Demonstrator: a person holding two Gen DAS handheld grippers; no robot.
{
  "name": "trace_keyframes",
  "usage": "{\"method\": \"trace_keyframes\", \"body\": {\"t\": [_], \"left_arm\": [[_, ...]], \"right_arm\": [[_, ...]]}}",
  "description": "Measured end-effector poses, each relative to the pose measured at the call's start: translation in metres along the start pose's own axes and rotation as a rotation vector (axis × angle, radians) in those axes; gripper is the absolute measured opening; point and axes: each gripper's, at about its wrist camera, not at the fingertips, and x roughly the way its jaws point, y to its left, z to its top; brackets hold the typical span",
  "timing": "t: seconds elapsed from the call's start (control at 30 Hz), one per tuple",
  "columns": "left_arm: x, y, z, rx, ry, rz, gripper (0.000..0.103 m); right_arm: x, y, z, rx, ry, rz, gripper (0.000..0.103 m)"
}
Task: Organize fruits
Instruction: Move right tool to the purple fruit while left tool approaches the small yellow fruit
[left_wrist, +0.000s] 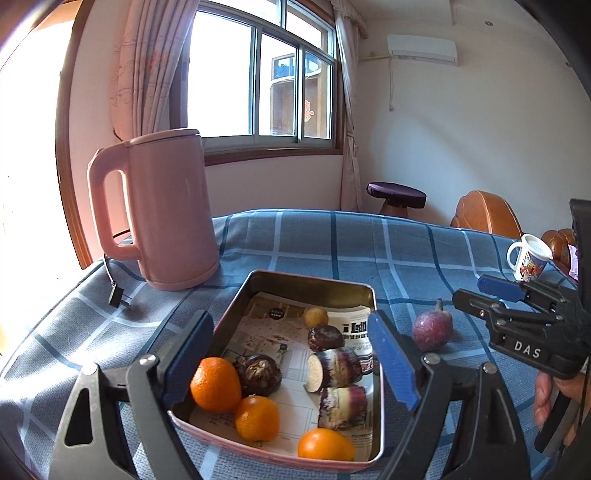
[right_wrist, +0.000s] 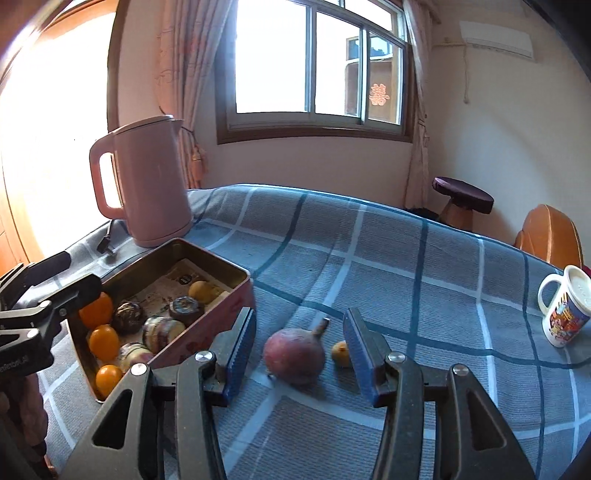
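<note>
Tablecloth (right_wrist: 388, 258), blue plaid, fills the lower half of both views; a pink kettle (left_wrist: 166, 214) stands at upper left, and a metal tin (left_wrist: 314, 284) lined with paper holds oranges (left_wrist: 216, 384) and dark cut pieces. In the left wrist view the left gripper (left_wrist: 291, 358) hangs over the tin, jaws wide apart and holding nothing. In the right wrist view the right gripper (right_wrist: 299, 358) is partly open and empty; a reddish stemmed fruit (right_wrist: 294, 355) lies on the cloth between its jaws at lower centre, touching neither, with a small yellow fruit (right_wrist: 340, 353) just beside the right-hand jaw. The right gripper also shows at the right edge of the left wrist view (left_wrist: 476, 291). Risk, as a judgement: the round fruit may roll away if one jaw meets it first, or the closing jaw may knock the small yellow fruit aside.
</note>
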Motion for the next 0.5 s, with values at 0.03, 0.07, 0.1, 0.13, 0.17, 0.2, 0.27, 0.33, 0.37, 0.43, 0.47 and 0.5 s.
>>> {"method": "trace_keyframes", "body": {"t": [0.03,0.07,0.1,0.13,0.17,0.2,0.27,0.33,0.37,0.43,0.47,0.5], "left_arm": [[0.002,-0.005,0.002,0.008,0.004,-0.004,0.088],[0.004,-0.01,0.003,0.015,0.01,-0.007,0.088],[0.007,-0.015,0.005,0.021,0.016,-0.011,0.088],[0.01,-0.02,0.006,0.025,0.024,-0.014,0.088],[0.013,-0.023,0.007,0.028,0.032,-0.016,0.088],[0.017,-0.027,0.008,0.027,0.04,-0.018,0.088],[0.023,-0.032,0.01,0.028,0.054,-0.029,0.088],[0.027,-0.036,0.011,0.029,0.061,-0.017,0.088],[0.028,-0.037,0.011,0.031,0.062,-0.015,0.088],[0.03,-0.036,0.012,0.029,0.062,-0.004,0.088],[0.03,-0.035,0.013,0.027,0.059,0.001,0.088],[0.031,-0.034,0.013,0.026,0.058,0.006,0.088]], "right_arm": [[0.004,-0.006,-0.001,0.017,0.011,-0.007,0.051],[0.008,-0.01,-0.002,0.029,0.023,-0.012,0.051],[0.011,-0.015,-0.004,0.041,0.033,-0.014,0.051],[0.014,-0.019,-0.006,0.054,0.042,-0.016,0.051],[0.016,-0.023,-0.008,0.068,0.047,-0.016,0.051],[0.017,-0.025,-0.01,0.081,0.049,-0.013,0.051],[0.021,-0.026,-0.013,0.098,0.06,0.016,0.051],[0.025,-0.019,-0.014,0.085,0.07,0.054,0.051],[0.027,-0.015,-0.015,0.073,0.076,0.067,0.051],[0.032,-0.008,-0.014,0.056,0.082,0.081,0.052],[0.036,-0.005,-0.014,0.052,0.094,0.089,0.056],[0.04,-0.003,-0.014,0.048,0.106,0.09,0.059]]}}
